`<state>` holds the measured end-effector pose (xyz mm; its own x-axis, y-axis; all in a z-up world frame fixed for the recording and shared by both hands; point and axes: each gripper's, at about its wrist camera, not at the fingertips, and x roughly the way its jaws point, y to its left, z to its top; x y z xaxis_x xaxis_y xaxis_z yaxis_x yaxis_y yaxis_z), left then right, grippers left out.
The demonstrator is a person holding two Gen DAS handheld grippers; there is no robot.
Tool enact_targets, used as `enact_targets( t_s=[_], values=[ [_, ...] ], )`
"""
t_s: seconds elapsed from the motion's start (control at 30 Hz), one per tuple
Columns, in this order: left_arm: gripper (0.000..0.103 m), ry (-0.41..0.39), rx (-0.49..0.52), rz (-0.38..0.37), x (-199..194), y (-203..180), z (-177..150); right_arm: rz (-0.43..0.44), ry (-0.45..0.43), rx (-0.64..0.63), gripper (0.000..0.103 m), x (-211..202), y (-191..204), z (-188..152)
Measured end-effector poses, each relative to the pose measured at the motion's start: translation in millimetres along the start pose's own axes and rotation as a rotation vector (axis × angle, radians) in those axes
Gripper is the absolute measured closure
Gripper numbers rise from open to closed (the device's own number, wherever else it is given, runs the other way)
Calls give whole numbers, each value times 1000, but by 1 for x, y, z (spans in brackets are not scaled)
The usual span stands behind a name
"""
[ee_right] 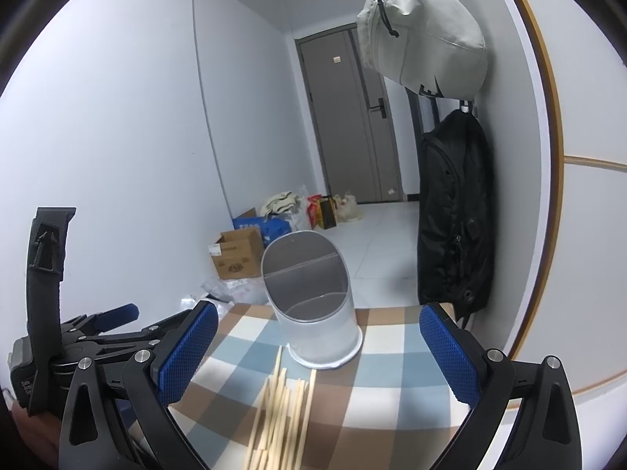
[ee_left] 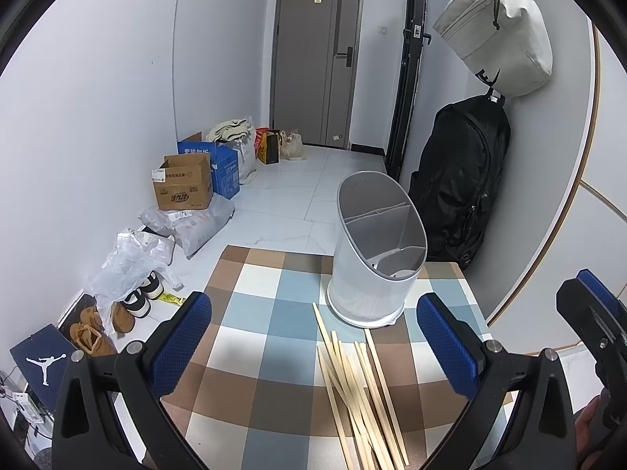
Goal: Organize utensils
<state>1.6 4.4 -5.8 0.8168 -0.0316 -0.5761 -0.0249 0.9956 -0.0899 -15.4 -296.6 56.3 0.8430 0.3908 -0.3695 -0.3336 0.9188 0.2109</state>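
Observation:
Several pale wooden chopsticks (ee_left: 358, 387) lie in a loose bundle on the checked tablecloth (ee_left: 266, 313), just in front of a white slanted utensil holder (ee_left: 372, 274) with grey inner dividers. My left gripper (ee_left: 313, 337) hovers open above the cloth, its blue pads wide apart, the chopsticks between and below them. My right gripper (ee_right: 319, 348) is also open, over the same chopsticks (ee_right: 282, 411) and facing the holder (ee_right: 313, 313). The right gripper (ee_left: 595, 325) shows at the left wrist view's right edge; the left gripper (ee_right: 98, 325) shows at the right wrist view's left.
A black backpack (ee_left: 462, 180) and a beige bag (ee_left: 501, 27) hang on the wall right of the table. Boxes (ee_left: 184, 184), plastic bags and shoes (ee_left: 117, 313) line the floor on the left. A grey door (ee_left: 313, 58) stands at the far end.

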Motion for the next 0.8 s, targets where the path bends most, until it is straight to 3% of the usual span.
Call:
enact_targets(
  t_s=[0.8],
  values=[
    [1,1,0,1,0,-1,0,2,3,3,0,1,2,0]
  ],
)
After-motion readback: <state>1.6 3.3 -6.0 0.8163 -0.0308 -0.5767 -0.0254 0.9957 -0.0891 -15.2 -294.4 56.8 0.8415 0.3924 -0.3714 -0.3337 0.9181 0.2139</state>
